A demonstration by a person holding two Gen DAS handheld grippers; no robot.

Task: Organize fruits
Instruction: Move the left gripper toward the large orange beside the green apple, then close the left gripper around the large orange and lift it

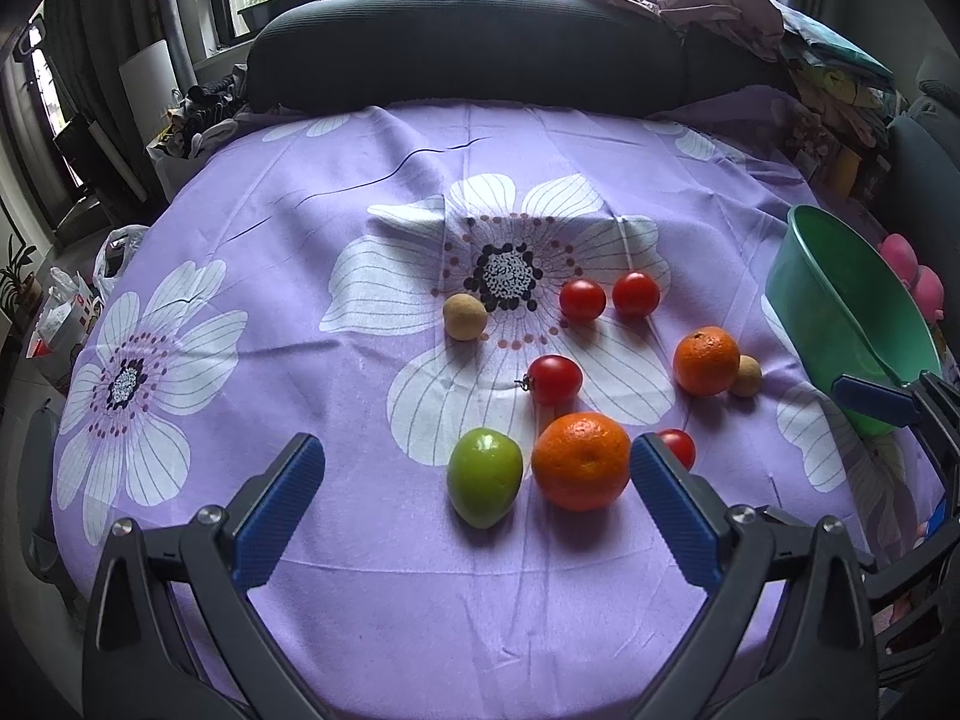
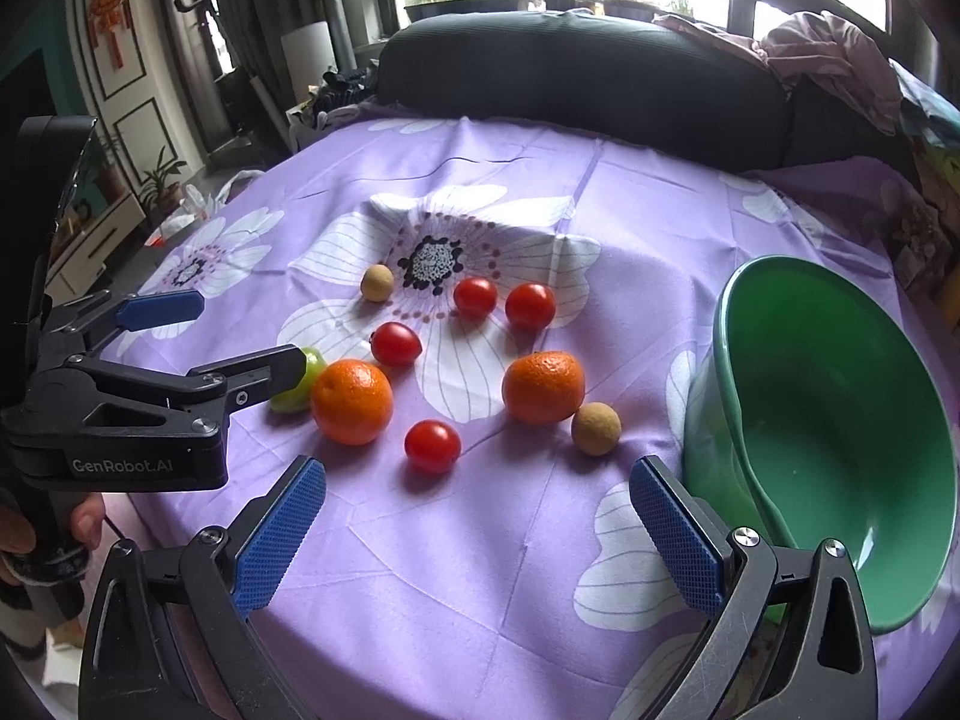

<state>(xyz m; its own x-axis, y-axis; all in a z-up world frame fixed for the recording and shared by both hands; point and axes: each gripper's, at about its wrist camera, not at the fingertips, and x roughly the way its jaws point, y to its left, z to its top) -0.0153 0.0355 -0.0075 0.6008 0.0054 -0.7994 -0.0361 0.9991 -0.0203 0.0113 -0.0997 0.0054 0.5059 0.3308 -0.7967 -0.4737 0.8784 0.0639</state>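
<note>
Fruit lies loose on a purple flowered cloth (image 1: 336, 570). A green fruit (image 1: 485, 476) and a big orange (image 1: 581, 459) sit just past my left gripper (image 1: 476, 450), which is open and holds nothing. Further off are a second orange (image 1: 706, 360), several red tomatoes (image 1: 555, 379) and two small tan fruits (image 1: 464, 316) (image 1: 746, 375). My right gripper (image 2: 477, 471) is open too, with a tomato (image 2: 432, 446) just ahead of it. The green bowl (image 2: 729, 324) stands by its right finger, with nothing showing inside. The left gripper (image 2: 240, 336) shows at the left.
A dark cushioned seat back (image 1: 468, 48) runs along the far edge of the table. Clothes (image 1: 708, 6) are piled at the back right. Bags (image 1: 66, 312) stand on the floor at the left. A pink object (image 1: 912, 276) sits behind the bowl (image 1: 798, 252). A hand (image 2: 84, 522) holds the left gripper's handle.
</note>
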